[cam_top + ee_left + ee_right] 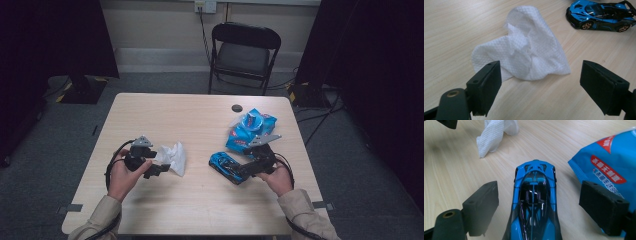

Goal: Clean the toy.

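Lower middle of the table [200, 200] is wide open. Crumpled tissue [172, 157] blocks centre-left; toy car [227, 166] and snack bag [250, 130] crowd centre-right, with a clear lane between.

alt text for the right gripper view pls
A blue toy car sits lengthwise between the right tool's open black jaws, touching neither, on a pale wooden table. A blue snack bag lies at right, a crumpled white tissue beyond at upper left.

A lab-like recording room: bare wooden table [165, 107], folding chair [243, 52], black curtains [55, 35], floor cables [320, 117].
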### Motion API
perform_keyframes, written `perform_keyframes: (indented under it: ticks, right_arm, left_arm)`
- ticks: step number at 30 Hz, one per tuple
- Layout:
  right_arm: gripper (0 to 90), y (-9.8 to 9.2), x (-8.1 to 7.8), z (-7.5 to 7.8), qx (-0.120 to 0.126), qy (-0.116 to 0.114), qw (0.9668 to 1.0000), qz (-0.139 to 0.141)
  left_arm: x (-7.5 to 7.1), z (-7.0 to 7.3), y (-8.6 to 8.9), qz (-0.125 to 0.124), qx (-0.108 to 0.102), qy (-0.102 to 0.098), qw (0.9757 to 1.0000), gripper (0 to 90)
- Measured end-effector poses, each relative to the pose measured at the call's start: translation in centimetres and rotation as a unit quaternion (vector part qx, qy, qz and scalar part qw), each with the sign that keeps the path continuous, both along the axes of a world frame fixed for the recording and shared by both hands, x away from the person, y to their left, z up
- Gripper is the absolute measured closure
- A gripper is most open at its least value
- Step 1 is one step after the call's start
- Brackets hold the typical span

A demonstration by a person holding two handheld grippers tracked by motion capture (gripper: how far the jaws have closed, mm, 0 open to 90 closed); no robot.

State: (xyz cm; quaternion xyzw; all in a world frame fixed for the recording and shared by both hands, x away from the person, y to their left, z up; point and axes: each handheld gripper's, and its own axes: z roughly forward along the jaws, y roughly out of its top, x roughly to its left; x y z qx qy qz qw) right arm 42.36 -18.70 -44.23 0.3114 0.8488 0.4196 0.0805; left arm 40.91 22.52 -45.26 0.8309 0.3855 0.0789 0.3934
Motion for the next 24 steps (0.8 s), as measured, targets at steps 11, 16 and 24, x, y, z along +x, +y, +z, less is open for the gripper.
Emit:
perform_keyframes:
  ticks: [11,16,24]
  right_arm:
    - [15.2,-3.0,-1.3,-0.2,0.006,-0.001,0.9999,-0.015]
    - [15.2,-3.9,-1.7,-0.4,0.007,0.0,0.9998,-0.02]
    - [15.1,-5.4,-2.5,-1.2,0.004,0.006,0.9997,-0.025]
  left_arm:
    - [-1.4,-0.7,1.3,-0.003,0.004,0.001,1.0,17.2]
    - [-1.7,-1.1,1.8,-0.005,0.003,-0.001,1.0,16.9]
    - [-2.4,-1.5,2.8,-0.003,0.004,0.001,1.0,16.8]
